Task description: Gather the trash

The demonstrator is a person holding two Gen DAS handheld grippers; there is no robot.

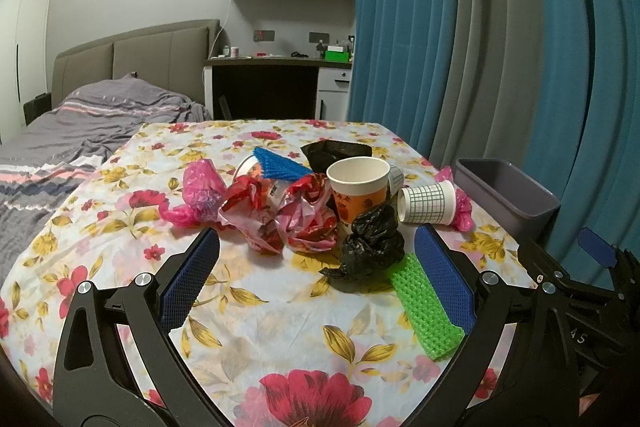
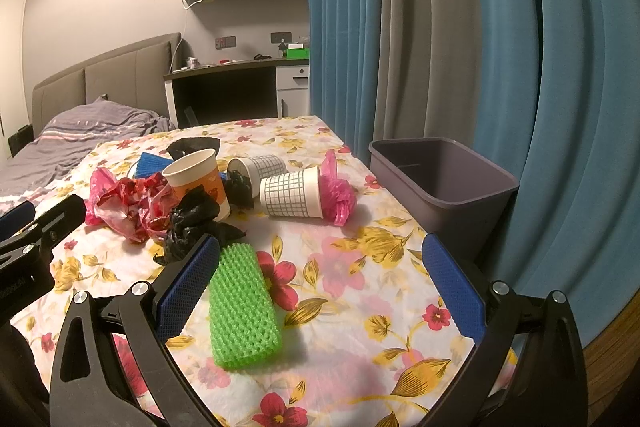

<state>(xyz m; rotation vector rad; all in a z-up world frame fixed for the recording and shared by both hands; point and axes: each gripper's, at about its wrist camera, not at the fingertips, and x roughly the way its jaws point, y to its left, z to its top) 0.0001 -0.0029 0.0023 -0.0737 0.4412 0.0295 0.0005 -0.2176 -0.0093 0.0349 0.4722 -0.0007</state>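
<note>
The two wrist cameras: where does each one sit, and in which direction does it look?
Left wrist: sits on the left gripper, open, looking forward over the floral-cloth table at the crumpled black plastic bag; the right gripper shows at its right edge.
Right wrist: sits on the right gripper, open, facing the green foam net sleeve and grey plastic bin.
Shared: sleeve, bag, bin, upright orange paper cup.

left hand-held gripper (image 1: 316,281) agape, right hand-held gripper (image 2: 320,287) agape
</note>
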